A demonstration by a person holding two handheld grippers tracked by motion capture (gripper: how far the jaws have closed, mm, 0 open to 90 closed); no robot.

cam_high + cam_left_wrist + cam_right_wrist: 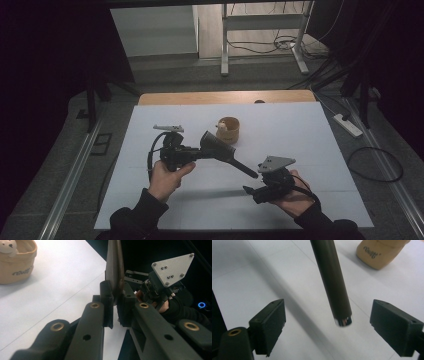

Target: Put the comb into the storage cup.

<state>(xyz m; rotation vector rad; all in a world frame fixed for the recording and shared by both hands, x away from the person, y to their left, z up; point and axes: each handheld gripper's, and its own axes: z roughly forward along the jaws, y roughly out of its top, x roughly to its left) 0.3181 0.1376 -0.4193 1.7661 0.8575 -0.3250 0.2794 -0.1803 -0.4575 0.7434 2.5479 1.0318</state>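
While left gripper (pixel 200 150) clamps pan (pixel 218 145), handle tip (pixel 343 320) hangs free

A dark brown-black dustpan (pixel 220 146), a tan cup (pixel 229 131) with dark lettering holding a cream bear figure (pixel 8 246), and a white worktop (pixel 300 135).

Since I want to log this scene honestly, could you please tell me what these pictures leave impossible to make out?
- The dark tool: in the left gripper view it is edge-on between the left gripper's shut pads, so its shape is unclear.
- The tool's head: cut off by the top edge in the right gripper view, where the right gripper stands open.
- Lettering on the tan cup: blurred.
- The small figure in the cup: too small in the high view.
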